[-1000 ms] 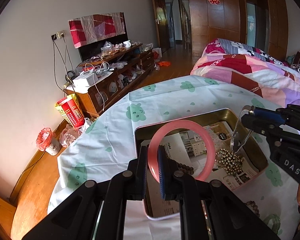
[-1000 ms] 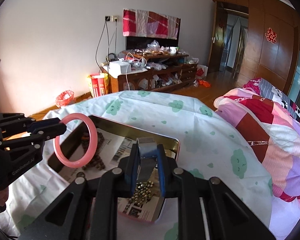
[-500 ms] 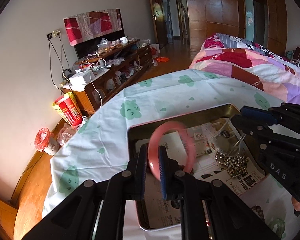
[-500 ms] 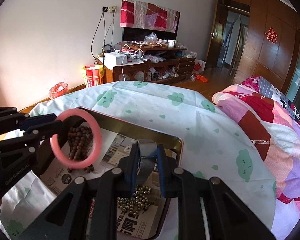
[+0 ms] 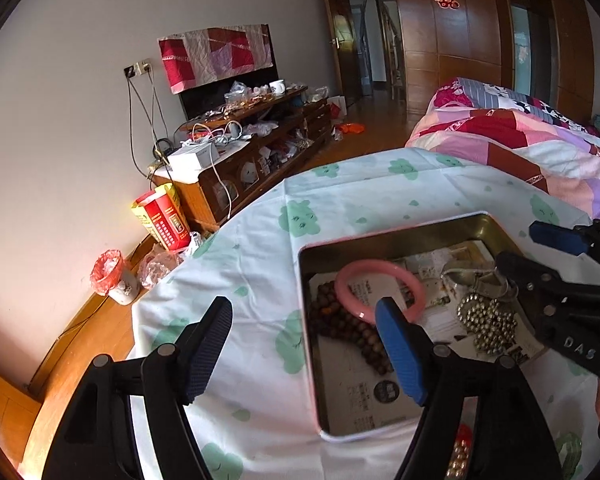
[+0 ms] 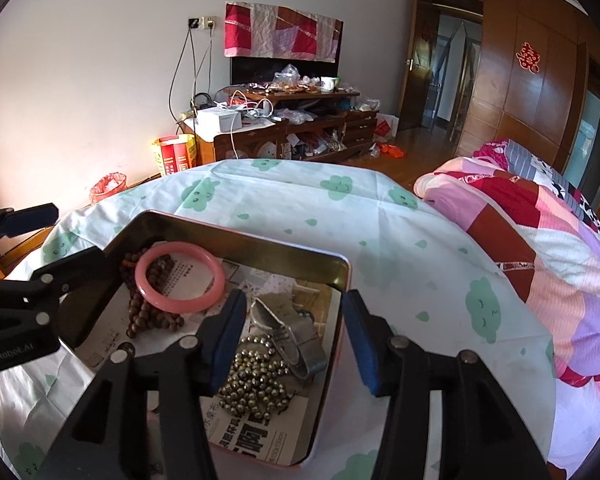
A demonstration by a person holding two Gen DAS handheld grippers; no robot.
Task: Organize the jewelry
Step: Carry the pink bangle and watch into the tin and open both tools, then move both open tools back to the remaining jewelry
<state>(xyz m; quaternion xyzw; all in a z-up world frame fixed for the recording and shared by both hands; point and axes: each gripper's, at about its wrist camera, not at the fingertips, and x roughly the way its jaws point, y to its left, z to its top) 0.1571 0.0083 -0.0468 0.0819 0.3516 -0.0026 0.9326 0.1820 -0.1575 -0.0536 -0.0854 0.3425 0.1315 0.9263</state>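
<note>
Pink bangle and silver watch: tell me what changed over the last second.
Both were let go. The left gripper has just opened its fingers wide, and the pink bangle dropped flat into the tin, partly over the brown beads. The right gripper has just been opening too, leaving the silver watch beside the metal bead string. Tin and cloth stayed put.

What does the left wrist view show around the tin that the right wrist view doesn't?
Only the left wrist view: red and gold beads on the cloth outside the tin's near edge.
Only the right wrist view: the tin's right wall and the newspaper's bold print.
Both: the pink bangle lying partly on the brown beads, the metal bead string, and both grippers, left and right, fingers just opened, empty.
</note>
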